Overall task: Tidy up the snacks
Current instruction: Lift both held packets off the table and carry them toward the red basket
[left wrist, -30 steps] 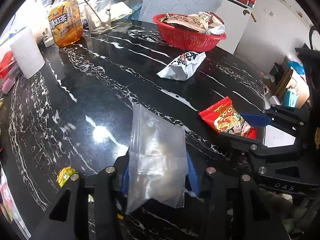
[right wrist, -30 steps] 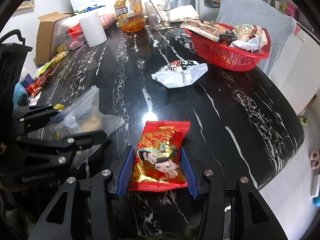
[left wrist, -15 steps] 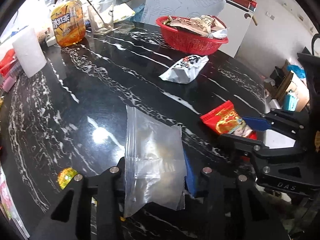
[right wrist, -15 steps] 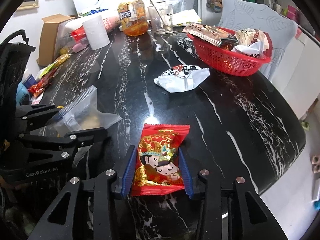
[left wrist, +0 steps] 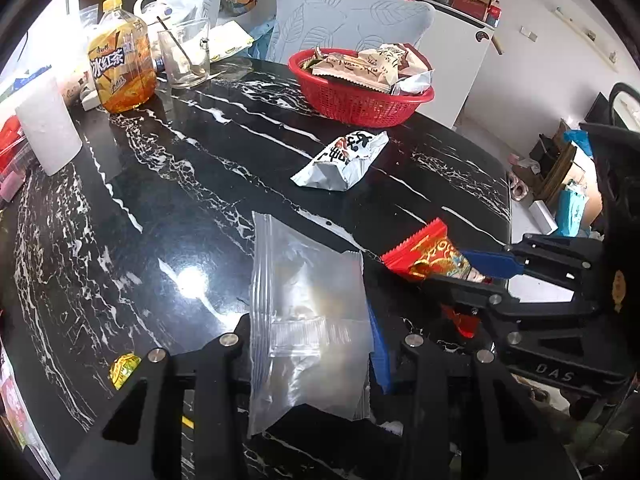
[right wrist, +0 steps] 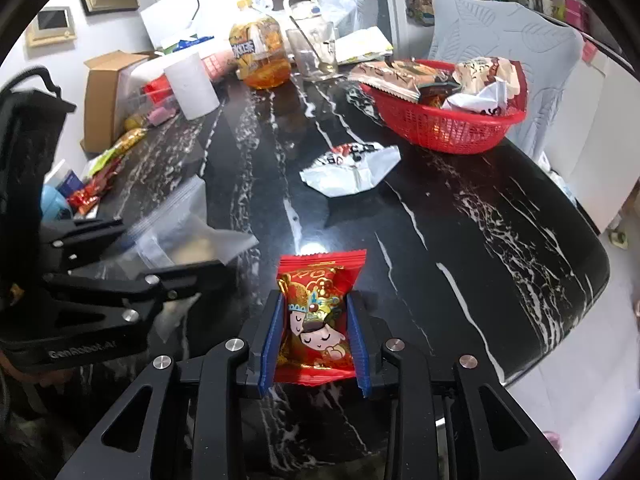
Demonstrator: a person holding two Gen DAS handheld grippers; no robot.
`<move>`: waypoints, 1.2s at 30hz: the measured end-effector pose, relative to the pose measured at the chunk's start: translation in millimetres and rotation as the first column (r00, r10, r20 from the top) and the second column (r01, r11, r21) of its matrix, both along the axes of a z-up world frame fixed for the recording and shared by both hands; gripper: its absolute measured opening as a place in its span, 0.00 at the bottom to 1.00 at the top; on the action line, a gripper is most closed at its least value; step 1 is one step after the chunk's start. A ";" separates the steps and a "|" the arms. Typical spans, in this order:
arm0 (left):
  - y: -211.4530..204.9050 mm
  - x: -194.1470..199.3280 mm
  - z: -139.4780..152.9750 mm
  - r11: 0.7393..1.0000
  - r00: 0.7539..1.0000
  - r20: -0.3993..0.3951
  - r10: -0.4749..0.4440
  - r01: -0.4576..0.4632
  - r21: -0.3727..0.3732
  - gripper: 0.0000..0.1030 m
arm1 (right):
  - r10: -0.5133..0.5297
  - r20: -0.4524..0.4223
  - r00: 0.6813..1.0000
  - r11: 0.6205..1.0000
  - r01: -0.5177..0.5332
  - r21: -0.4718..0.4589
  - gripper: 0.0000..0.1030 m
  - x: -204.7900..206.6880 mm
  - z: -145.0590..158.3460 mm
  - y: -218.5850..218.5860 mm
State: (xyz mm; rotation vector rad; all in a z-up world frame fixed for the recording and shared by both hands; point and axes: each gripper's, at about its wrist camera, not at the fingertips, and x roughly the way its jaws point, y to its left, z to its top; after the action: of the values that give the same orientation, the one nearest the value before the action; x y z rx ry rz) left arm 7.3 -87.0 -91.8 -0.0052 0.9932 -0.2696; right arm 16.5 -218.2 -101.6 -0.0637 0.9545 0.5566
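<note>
Your right hand-held gripper (right wrist: 316,336) has just closed on one red snack (right wrist: 318,320); your left (left wrist: 312,344) pinches one clear bag (left wrist: 308,320); one silver packet (left wrist: 344,160) lies on the tabletop (left wrist: 180,200)

Bright indoor light, lamp glare on the glossy black table (left wrist: 188,284), fisheye-bent edges, dark corners

Glossy black marble-look table (left wrist: 168,184), clear plastic bag (left wrist: 308,312), shiny foil snack packet (right wrist: 316,316), red plastic mesh basket (left wrist: 360,104).
</note>
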 end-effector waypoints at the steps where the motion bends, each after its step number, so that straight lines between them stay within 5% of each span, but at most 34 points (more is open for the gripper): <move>1: 0.1 -1.1 -1.0 1.000 1.000 -0.005 0.004 -0.004 -0.001 0.38 | -0.002 -0.012 1.000 1.000 0.002 -0.004 0.32 0.1 -2.5 0.2; 6: 5.4 0.9 -6.7 1.000 0.999 -0.029 0.024 -0.024 -0.007 0.38 | 0.002 -0.035 0.999 1.000 -0.002 -0.018 0.42 2.4 -7.2 4.9; 14: 8.6 0.8 -5.5 0.999 0.999 -0.017 0.037 -0.037 0.012 0.38 | 0.038 0.041 0.998 0.993 -0.033 -0.115 0.37 -2.9 -8.0 21.0; 15: 8.2 1.3 -4.7 0.999 0.999 -0.016 0.035 -0.035 0.010 0.38 | 0.043 0.054 0.998 0.994 -0.037 -0.104 0.29 -4.1 -5.8 20.1; 24: 3.3 14.0 17.5 0.999 0.998 0.059 0.030 -0.031 0.026 0.38 | 0.013 0.048 0.999 1.000 -0.013 -0.016 0.27 -1.3 4.8 8.2; 36: -19.9 51.3 69.6 1.000 0.983 0.184 -0.007 0.006 0.007 0.38 | -0.021 0.176 0.984 0.999 0.013 0.048 0.27 17.0 54.5 -17.2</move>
State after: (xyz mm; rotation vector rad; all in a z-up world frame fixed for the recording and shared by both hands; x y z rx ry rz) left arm 58.6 -106.9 -22.3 0.0281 0.8100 -0.2681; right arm 33.5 -235.4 -47.2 -0.0620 0.7690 0.5474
